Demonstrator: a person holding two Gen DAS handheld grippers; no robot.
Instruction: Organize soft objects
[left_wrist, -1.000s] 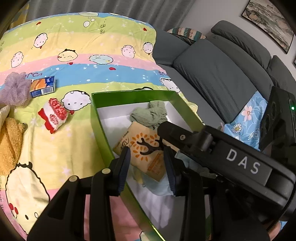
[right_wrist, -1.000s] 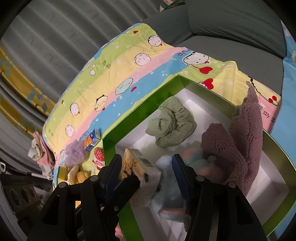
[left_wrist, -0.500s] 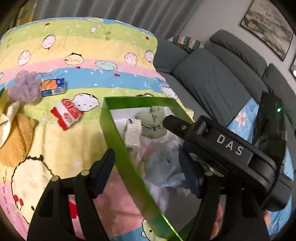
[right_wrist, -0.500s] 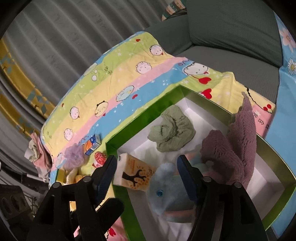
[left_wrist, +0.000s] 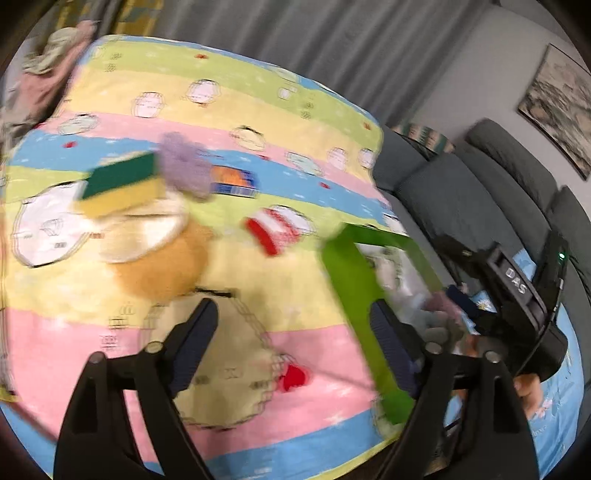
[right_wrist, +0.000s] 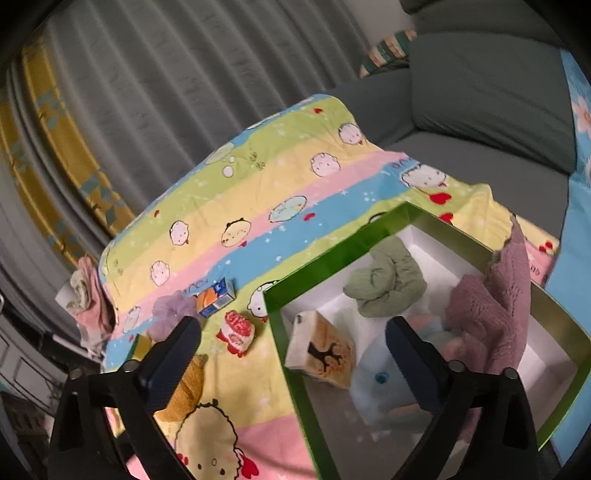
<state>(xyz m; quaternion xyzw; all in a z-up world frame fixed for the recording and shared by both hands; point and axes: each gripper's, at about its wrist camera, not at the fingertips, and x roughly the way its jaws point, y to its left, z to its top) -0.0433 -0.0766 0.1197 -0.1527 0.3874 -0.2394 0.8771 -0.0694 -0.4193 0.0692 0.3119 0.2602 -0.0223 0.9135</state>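
A green box (right_wrist: 317, 269) with a white inside sits on the striped blanket. It holds a green cloth (right_wrist: 384, 284), a tissue pack with a tree print (right_wrist: 321, 354), a blue plush (right_wrist: 380, 387) and a mauve towel (right_wrist: 491, 314). My right gripper (right_wrist: 295, 365) is open and empty above the box's near left wall. My left gripper (left_wrist: 295, 350) is open and empty over the blanket, left of the box (left_wrist: 354, 295). Loose on the blanket lie a green-yellow sponge (left_wrist: 122, 184), a purple puff (left_wrist: 184, 166), an orange-brown plush (left_wrist: 162, 258) and a red-white pouch (left_wrist: 277, 229).
A small orange-blue carton (left_wrist: 234, 181) lies beside the puff. A grey sofa (left_wrist: 480, 206) stands to the right, grey curtains (right_wrist: 166, 92) behind. Pink and green cloths (right_wrist: 85, 295) hang at the blanket's far left edge. The left wrist view is motion-blurred.
My left gripper let go of the tissue pack in the box, opened, and swung left over the blanket. My right gripper opened wider and drew back from the box.
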